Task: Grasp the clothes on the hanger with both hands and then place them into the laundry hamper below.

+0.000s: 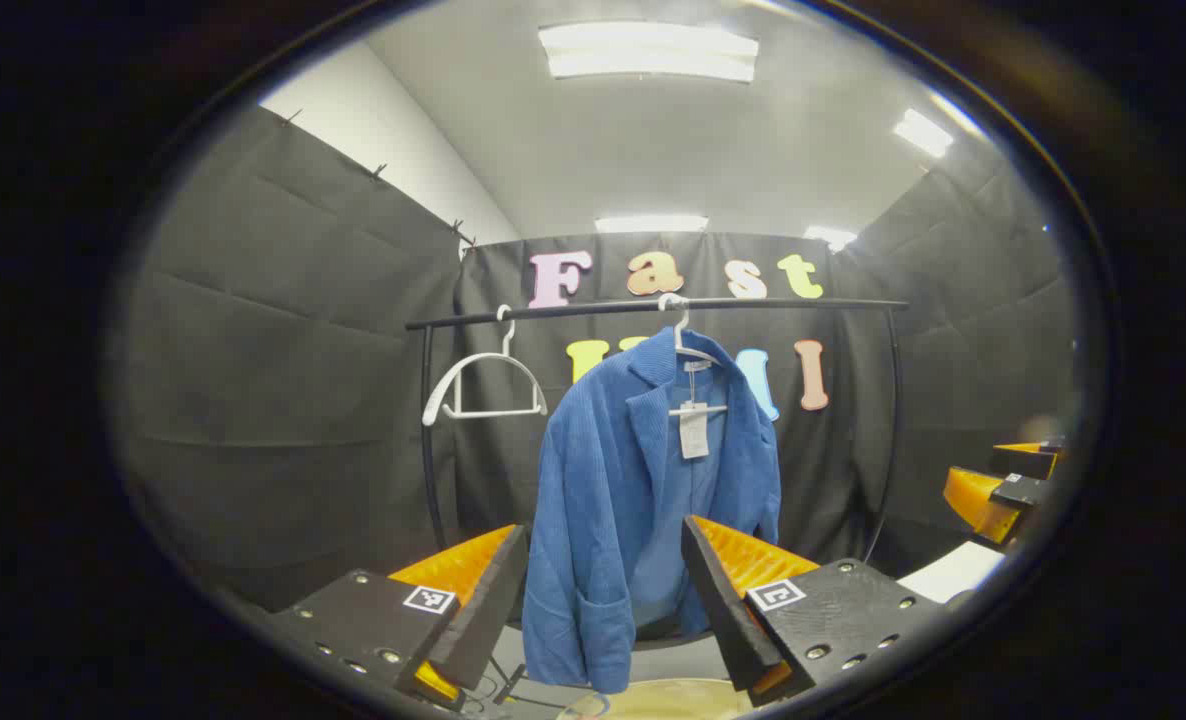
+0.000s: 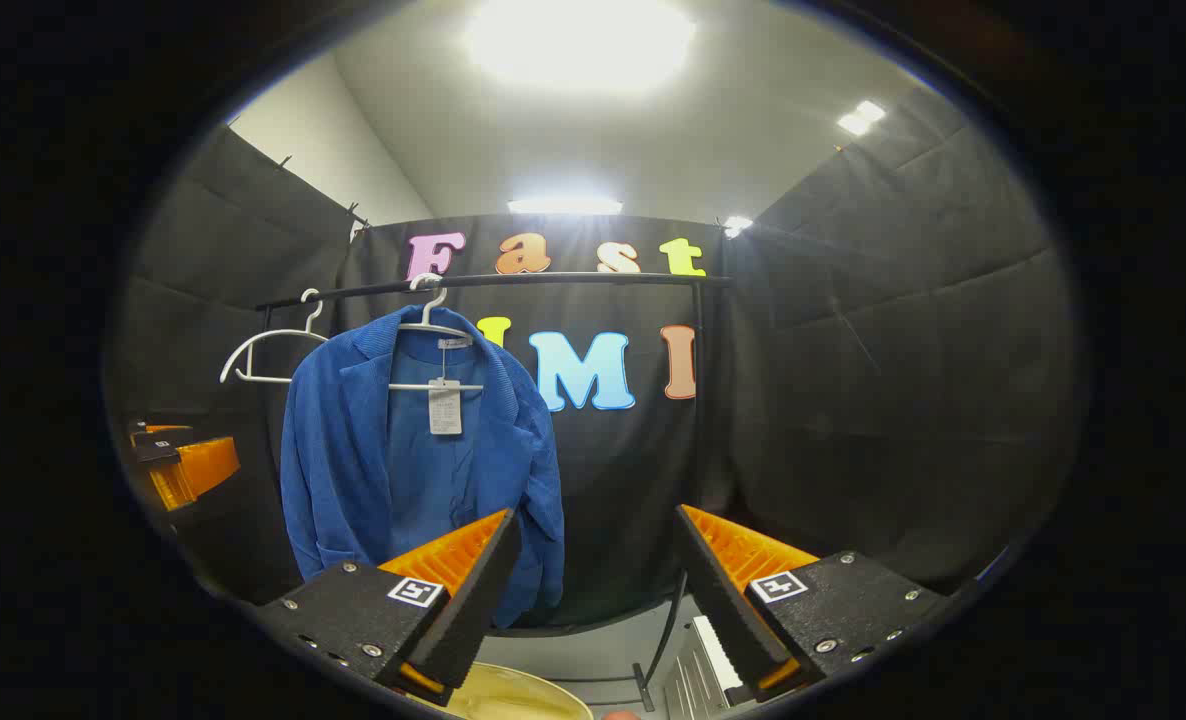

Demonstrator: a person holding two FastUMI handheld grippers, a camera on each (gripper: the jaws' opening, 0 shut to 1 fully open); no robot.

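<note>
A blue corduroy jacket [image 1: 623, 490] hangs on a white hanger [image 1: 688, 345] from a black rail [image 1: 653, 308], with a white tag at its collar. The same jacket [image 2: 393, 470] hangs left of centre in the right gripper view. My left gripper [image 1: 603, 535] is open, some way in front of the jacket, its fingers framing the lower half. My right gripper [image 2: 593, 520] is open too, aimed right of the jacket at the booth wall. A pale round hamper rim [image 1: 653, 700] shows below, and the hamper rim [image 2: 513, 695] sits under my right gripper.
An empty white hanger [image 1: 483, 385] hangs on the rail left of the jacket. The rack's black upright [image 1: 893, 430] curves down at the right. The right gripper [image 1: 1003, 485] shows at the right edge of the left gripper view; the left gripper [image 2: 178, 465] sits at the left edge of the right gripper view.
</note>
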